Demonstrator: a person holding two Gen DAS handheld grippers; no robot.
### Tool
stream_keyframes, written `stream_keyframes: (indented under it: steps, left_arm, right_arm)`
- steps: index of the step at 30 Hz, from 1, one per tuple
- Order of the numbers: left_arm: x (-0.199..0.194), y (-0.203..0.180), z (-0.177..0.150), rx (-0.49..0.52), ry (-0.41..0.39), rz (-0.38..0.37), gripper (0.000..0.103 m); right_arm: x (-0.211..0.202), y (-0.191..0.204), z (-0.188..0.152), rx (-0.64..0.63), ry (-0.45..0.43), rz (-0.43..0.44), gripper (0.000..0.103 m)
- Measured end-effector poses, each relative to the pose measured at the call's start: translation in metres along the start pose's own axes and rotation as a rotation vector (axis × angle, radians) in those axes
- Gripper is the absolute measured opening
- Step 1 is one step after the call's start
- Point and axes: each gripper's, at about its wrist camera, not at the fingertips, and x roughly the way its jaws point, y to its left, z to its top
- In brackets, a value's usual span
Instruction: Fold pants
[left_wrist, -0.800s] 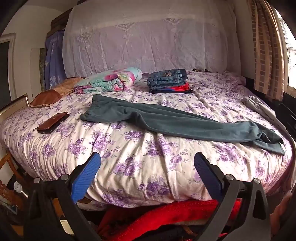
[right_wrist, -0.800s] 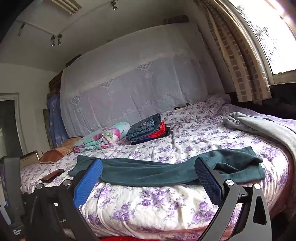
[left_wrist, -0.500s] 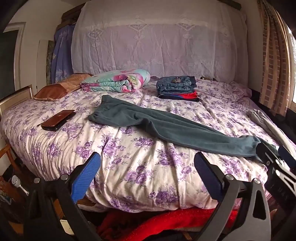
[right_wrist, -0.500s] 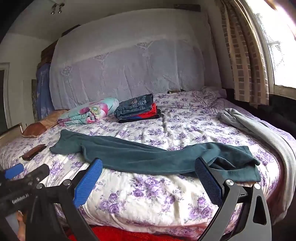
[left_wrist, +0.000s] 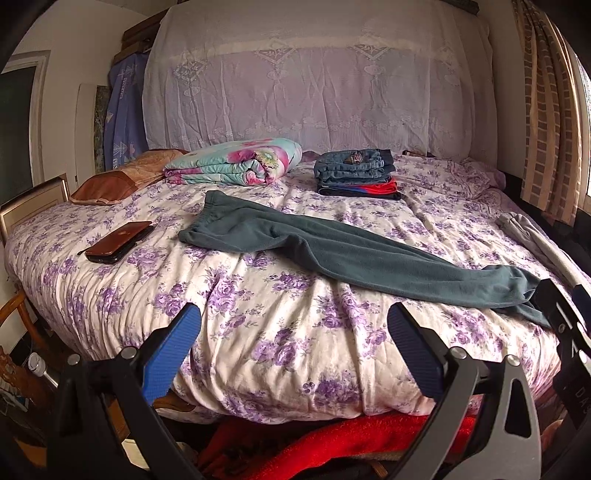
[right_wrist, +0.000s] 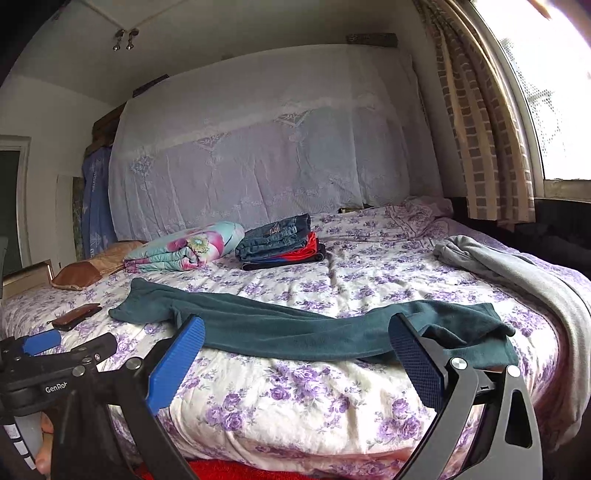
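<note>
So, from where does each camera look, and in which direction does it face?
Left wrist view: sits on the left gripper at the foot of the bed, facing the headboard; its own open fingers show, and the right gripper at the right edge.
Right wrist view: sits on the right gripper, further right, facing the same way; its open fingers and the left gripper show.
Both share the green pants, folded clothes and phone.

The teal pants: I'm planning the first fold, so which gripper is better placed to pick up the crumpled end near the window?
Right. The right gripper, open, frames the pants' crumpled end just ahead of its fingers. The left gripper, also open, faces bare bedspread further from that end.
</note>
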Motion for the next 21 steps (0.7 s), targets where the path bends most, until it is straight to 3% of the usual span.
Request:
stream_keyframes:
  steps: [21]
  left_arm:
    - [0.0036, 0.0043, -0.0045, -0.038, -0.002, -0.02, 0.098]
  right_arm:
    - [0.0071, -0.0043, -0.003, -0.004, 0.051, 0.023, 0.1]
